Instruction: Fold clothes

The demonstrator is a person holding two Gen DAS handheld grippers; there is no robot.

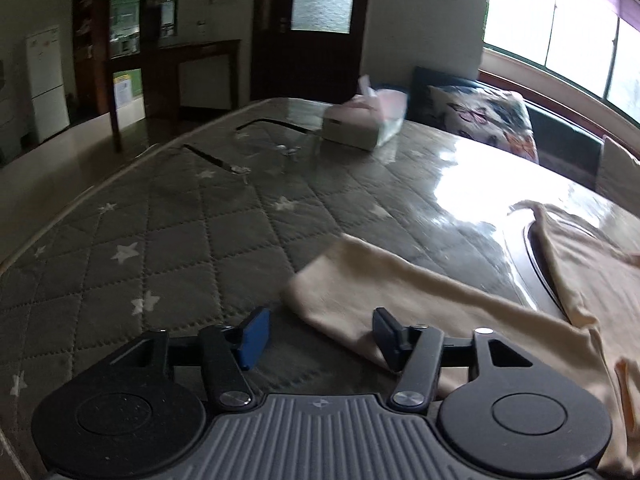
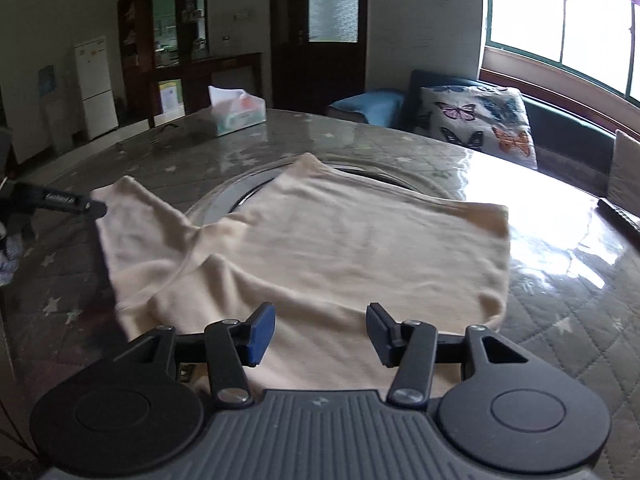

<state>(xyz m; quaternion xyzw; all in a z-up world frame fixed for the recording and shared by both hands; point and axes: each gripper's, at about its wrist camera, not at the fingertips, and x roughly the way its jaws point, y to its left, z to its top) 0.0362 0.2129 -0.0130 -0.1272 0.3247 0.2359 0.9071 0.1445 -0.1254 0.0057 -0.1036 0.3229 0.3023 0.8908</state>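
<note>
left claw [image 1: 320, 336]: spread, nothing pinched, sleeve end just beside its right finger | right claw [image 2: 320, 334]: spread above the garment | cream long-sleeved top [image 2: 320, 240]: lying flat on the glass-covered quilted tabletop [image 2: 560, 340] | tissue box [image 2: 238, 114]: at far edge

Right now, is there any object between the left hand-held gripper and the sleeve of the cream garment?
Nothing visible. The left hand-held gripper is open just above the sleeve end, with only bare table cover around. The tissue box sits far behind, out of the way.
</note>
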